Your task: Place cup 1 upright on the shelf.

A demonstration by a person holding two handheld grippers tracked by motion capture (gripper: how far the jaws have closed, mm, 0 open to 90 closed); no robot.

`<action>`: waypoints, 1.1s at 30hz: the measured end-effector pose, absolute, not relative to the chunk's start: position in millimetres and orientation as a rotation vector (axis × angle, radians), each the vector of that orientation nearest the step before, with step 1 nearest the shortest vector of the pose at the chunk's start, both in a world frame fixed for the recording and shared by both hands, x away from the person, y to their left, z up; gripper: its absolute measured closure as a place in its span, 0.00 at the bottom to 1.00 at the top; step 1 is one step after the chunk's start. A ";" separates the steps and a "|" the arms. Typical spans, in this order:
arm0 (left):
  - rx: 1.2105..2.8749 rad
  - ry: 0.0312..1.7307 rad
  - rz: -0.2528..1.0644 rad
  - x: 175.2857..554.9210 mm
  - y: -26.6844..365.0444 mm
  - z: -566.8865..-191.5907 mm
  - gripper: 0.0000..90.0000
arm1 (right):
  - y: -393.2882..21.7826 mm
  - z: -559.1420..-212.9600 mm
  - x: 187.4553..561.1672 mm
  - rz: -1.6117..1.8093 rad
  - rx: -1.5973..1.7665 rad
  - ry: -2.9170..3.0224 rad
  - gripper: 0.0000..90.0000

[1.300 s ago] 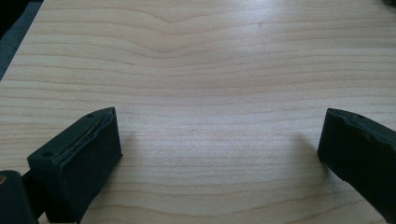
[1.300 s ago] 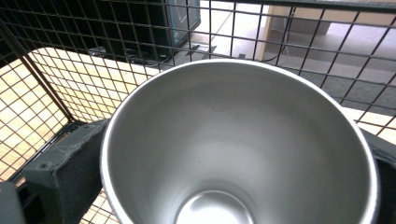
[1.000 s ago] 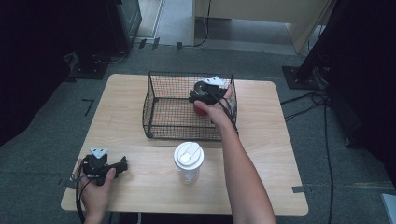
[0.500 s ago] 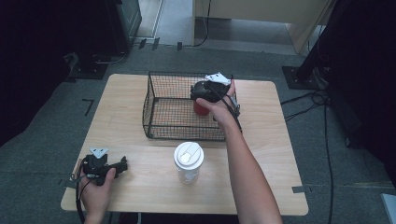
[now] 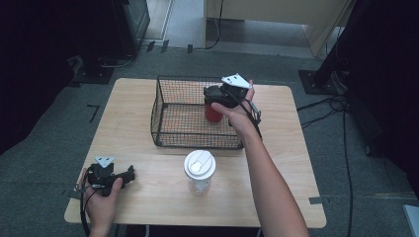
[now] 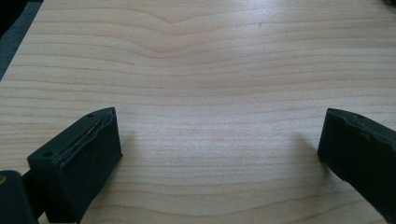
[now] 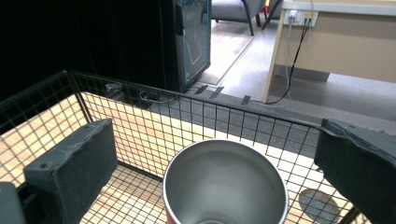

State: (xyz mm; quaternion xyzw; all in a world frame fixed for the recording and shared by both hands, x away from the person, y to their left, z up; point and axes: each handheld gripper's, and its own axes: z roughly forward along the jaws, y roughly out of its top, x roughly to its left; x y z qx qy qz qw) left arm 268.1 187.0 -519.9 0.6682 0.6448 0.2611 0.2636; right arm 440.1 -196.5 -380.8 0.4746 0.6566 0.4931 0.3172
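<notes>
A red cup with a bare steel inside stands upright in the right part of a black wire basket. My right gripper hovers just above it. In the right gripper view its jaws stand wide apart either side of the cup's rim, and this gripper is open and touches nothing. At the table's near left corner my left gripper rests low over the wood. It is open with only bare tabletop between its jaws.
A clear tumbler with a white lid stands in front of the basket, near the right forearm. The basket's mesh wall runs behind the cup. Cables and dark equipment lie on the floor beyond the wooden table.
The right hand and gripper have drawn up and back towards the basket's far right corner, and the red cup stays in place. The left gripper has not moved.
</notes>
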 end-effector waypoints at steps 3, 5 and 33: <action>1.805 1.743 0.707 268.1 186.9 -519.9 0.00 | -200.1 -375.9 433.7 1.301 1.232 1.724 0.00; 1.805 1.744 0.706 268.1 186.9 -519.9 0.00 | -202.4 -373.5 429.3 1.315 1.227 1.718 0.00; 1.806 1.743 0.707 268.2 187.0 -519.9 0.00 | -231.9 -388.2 355.5 1.344 1.160 1.761 0.00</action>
